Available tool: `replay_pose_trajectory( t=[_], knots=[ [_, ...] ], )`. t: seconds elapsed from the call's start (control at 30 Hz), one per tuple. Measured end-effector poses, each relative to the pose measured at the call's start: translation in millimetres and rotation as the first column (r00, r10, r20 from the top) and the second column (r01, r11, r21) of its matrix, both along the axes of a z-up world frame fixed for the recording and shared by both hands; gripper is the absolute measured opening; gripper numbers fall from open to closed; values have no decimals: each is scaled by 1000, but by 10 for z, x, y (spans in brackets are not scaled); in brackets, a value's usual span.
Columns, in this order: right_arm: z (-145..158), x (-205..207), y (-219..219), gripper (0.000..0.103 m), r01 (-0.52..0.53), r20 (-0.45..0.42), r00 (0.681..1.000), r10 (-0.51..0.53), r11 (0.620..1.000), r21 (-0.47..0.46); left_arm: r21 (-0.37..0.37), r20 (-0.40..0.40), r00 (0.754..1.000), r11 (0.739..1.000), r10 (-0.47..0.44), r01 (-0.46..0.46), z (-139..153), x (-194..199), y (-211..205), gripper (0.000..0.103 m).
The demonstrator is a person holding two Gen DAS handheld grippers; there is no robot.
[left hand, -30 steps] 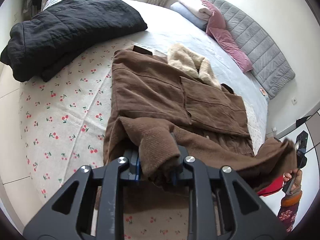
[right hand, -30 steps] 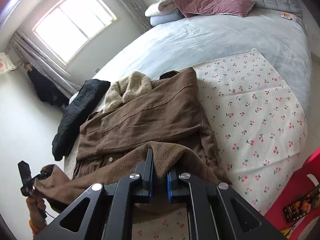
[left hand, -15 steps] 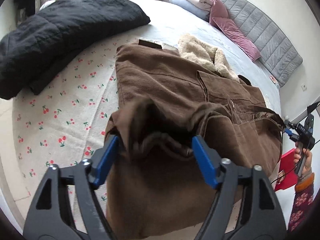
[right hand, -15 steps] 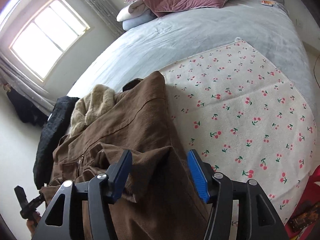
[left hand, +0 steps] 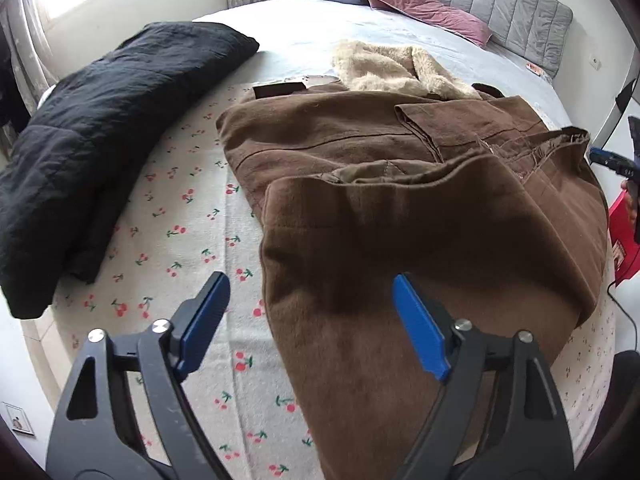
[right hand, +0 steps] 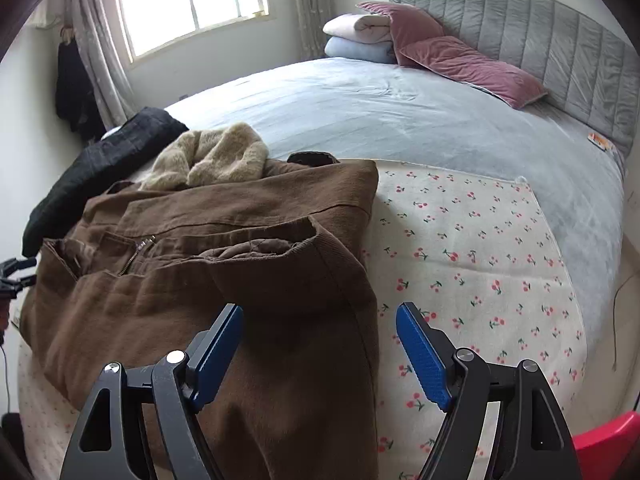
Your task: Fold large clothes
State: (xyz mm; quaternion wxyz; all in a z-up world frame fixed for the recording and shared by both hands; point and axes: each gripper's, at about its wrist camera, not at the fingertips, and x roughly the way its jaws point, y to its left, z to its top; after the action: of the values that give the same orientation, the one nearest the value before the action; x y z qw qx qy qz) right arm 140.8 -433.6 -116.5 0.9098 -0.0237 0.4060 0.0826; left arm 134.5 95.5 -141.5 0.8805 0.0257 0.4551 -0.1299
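Nearest in the left wrist view, the left gripper [left hand: 308, 320] hangs with its blue-padded fingers spread wide and nothing between them; its left finger is over the cherry-print sheet [left hand: 172, 216], its right finger over the near edge of the brown coat [left hand: 400, 208]. In the right wrist view, the right gripper [right hand: 320, 344] is likewise spread wide and holds nothing, with the coat's near right edge lying in the gap between its fingers.

The brown coat [right hand: 208, 264] lies on the cherry-print sheet [right hand: 472, 248] at the near end of the bed. Its lower part is doubled over onto the body, leaving a thick folded edge across the middle, with the zipper and quilted lining showing at the opening. Its cream fleece collar [right hand: 212, 158] sits bunched at the far end of the coat.

Left of the coat, and apart from it, a black padded jacket [left hand: 92, 136] lies lengthwise across the sheet's left side. Beyond the sheet stretches the pale blue bedspread [right hand: 400, 108]. At the far end, pink pillows [right hand: 460, 60] and folded blankets [right hand: 360, 38] rest against the grey quilted headboard [right hand: 540, 32]. A window [right hand: 192, 0] is on the far left wall.
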Motion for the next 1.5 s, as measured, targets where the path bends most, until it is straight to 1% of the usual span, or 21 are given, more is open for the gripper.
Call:
replay_pose_trajectory(
  t=[0.07, 0.13, 0.17, 0.2, 0.23, 0.27, 0.3, 0.4, 0.47, 0.57, 0.67, 0.73, 0.83, 0.97, 1.07, 1.13, 1.17, 1.27, 1.33, 1.37, 1.5],
  knots=[
    [-79, 152, 54, 80, -13, -14, 1000, 13, 1000, -23, -72, -22, 1000, 997, 11, -13, -56, 119, 54, 71],
    [-158, 298, 88, 79, -14, -21, 1000, 13, 999, -45, -162, -41, 999, 987, 14, -20, -103, 199, 115, 47],
    [-194, 352, 89, 77, -12, -24, 1000, 11, 999, -52, -194, -48, 999, 981, 17, -26, -126, 213, 129, 40],
    [-237, 407, 92, 59, -16, -28, 1000, 14, 999, -50, -222, -50, 999, 974, 21, -32, -147, 218, 148, 28],
    [-284, 455, 89, 48, -23, -45, 999, 21, 999, -29, -247, -49, 999, 968, 25, -36, -156, 209, 164, 18],
    [-312, 473, 99, 28, -18, -55, 998, 17, 1000, -13, -270, -38, 999, 962, 37, -46, -144, 174, 184, 15],
    [-324, 459, 121, 20, -6, -42, 999, 5, 1000, -20, -287, -19, 998, 956, 57, -60, -112, 122, 205, 13],
    [-221, 319, 197, 14, 47, 33, 998, -45, 995, -88, -339, 66, 991, 937, 114, -85, 60, -59, 279, 10],
    [-84, 256, 186, 12, 118, 93, 990, -107, 986, -116, -347, 121, 980, 932, 157, -106, 198, -160, 308, 10],
    [183, 193, 191, 12, 183, 200, 967, -158, 976, -118, -338, 206, 955, 932, 211, -133, 424, -237, 286, 10],
    [429, 194, 318, 11, 239, 311, 933, -181, 958, -159, -303, 300, 919, 939, 255, -162, 679, -217, 181, 10],
    [584, 260, 389, 11, 272, 371, 908, -192, 946, -176, -256, 364, 890, 948, 274, -188, 851, -93, 95, 10],
    [818, 464, 467, 11, 340, 453, 862, -227, 922, -185, -209, 421, 857, 951, 297, -227, 1081, 198, 30, 10],
    [1114, 835, 546, 11, 407, 531, 806, -262, 897, -174, -166, 506, 797, 944, 329, -284, 1416, 706, -43, 10],
    [1240, 1238, 580, 11, 440, 560, 779, -283, 882, -166, -133, 540, 767, 935, 346, -328, 1533, 1184, -87, 10],
    [1235, 1534, 612, 12, 452, 563, 775, -287, 875, -175, -107, 547, 756, 926, 360, -363, 1501, 1558, -120, 10],
    [1194, 1710, 637, 12, 455, 557, 779, -288, 871, -186, -96, 542, 756, 921, 367, -378, 1437, 1723, -147, 10],
    [926, 2196, 682, 12, 461, 527, 798, -293, 860, -218, -40, 532, 760, 907, 374, -419, 1117, 2165, -217, 10],
    [648, 2488, 689, 12, 464, 498, 814, -298, 849, -251, 28, 522, 770, 895, 367, -445, 780, 2479, -280, 10],
    [468, 2627, 682, 12, 462, 479, 826, -297, 843, -274, 51, 513, 777, 890, 365, -452, 600, 2549, -306, 10],
    [-222, 3042, 626, 12, 446, 377, 869, -319, 835, -322, 116, 446, 812, 875, 377, -470, -40, 2898, -323, 11]
  ],
)
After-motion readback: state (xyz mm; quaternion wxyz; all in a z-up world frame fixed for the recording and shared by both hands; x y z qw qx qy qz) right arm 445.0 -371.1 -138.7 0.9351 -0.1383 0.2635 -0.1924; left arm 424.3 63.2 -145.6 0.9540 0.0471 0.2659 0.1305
